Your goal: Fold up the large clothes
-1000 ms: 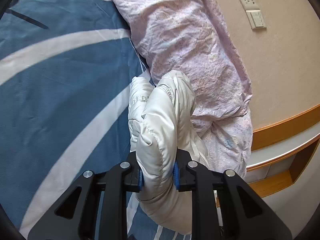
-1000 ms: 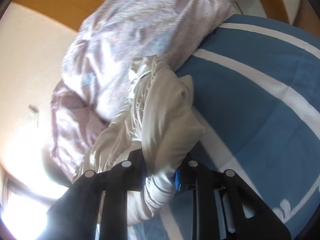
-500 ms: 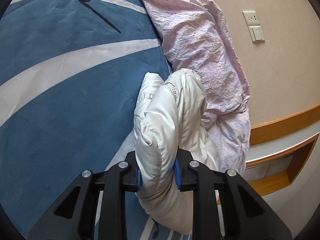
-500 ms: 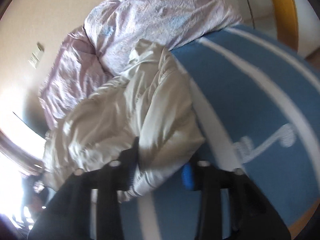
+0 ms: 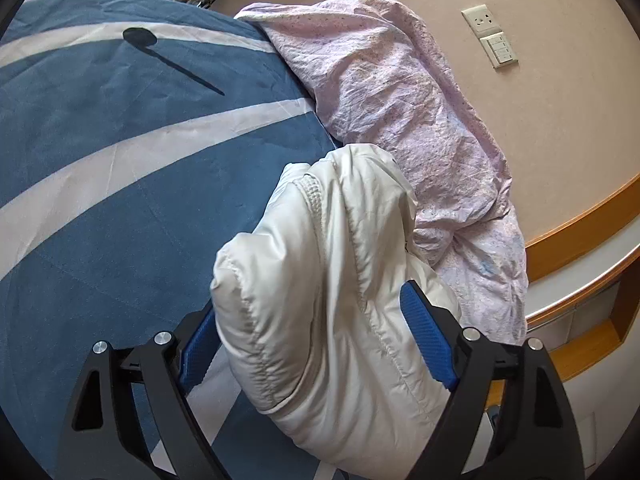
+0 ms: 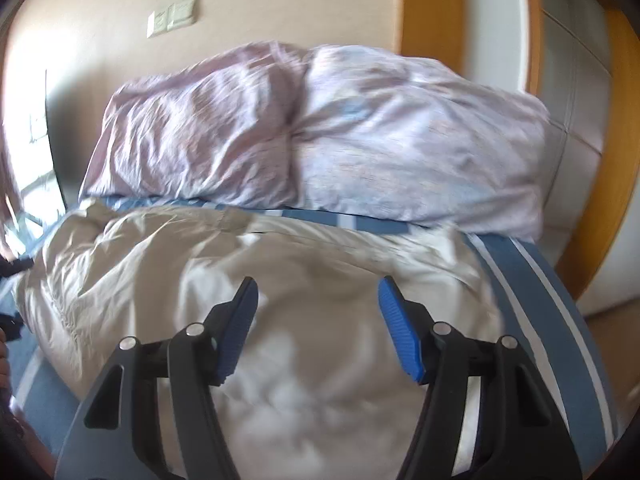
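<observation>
- Your jacket point(image 5: 336, 300), white and padded, lies bunched on the blue striped bedspread point(image 5: 120, 200), just against the pink duvet point(image 5: 400, 120) by the wall, probably set down there as a finished fold.
- Your left gripper point(image 5: 316, 344) is opening. The jacket's fold still sits between the jaws, and the pads look clear of it.
- Your right gripper point(image 6: 318, 320) is opening too, spread above the jacket point(image 6: 280, 280) with nothing pinched.
- The right view is blurred, and the jacket's near end is cut off below both views.
</observation>
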### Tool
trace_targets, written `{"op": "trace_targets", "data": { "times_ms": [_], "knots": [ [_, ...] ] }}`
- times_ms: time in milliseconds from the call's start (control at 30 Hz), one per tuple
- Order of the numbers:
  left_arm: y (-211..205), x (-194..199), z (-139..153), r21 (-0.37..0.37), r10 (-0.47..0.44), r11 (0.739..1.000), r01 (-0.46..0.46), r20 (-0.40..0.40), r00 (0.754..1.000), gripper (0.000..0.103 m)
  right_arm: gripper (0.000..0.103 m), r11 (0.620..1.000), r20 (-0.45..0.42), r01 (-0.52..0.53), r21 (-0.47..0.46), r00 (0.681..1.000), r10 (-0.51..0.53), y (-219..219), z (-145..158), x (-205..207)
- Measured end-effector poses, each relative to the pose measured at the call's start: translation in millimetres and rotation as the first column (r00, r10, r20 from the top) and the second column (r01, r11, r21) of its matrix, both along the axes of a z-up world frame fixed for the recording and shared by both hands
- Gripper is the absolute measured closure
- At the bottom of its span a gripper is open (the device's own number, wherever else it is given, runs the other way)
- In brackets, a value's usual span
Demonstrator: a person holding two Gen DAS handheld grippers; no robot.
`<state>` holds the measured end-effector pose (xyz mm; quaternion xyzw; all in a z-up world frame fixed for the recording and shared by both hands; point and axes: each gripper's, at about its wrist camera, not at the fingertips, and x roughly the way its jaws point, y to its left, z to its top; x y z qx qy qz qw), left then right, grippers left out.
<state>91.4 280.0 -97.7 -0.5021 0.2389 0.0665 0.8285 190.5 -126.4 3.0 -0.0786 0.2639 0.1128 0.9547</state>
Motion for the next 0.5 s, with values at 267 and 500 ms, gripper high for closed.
{"op": "trace_targets", "data": {
  "times_ms": [267, 500],
  "knots": [
    [-9.7, 15.3, -10.2, 0.011, 0.005, 1.0, -0.004, -0.061, 0.998, 0.018, 0.04, 0.996, -0.033, -0.032, -0.082, 0.999, 0.029, 41.8, -25.7, 15.2],
    [-8.2, 23.7, -12.7, 0.006, 0.016, 1.0, -0.015, -0.072, 0.997, 0.018, 0.038, 0.991, -0.08, -0.026, -0.135, 0.997, 0.015, 52.0, -56.5, 29.6]
  ]
}}
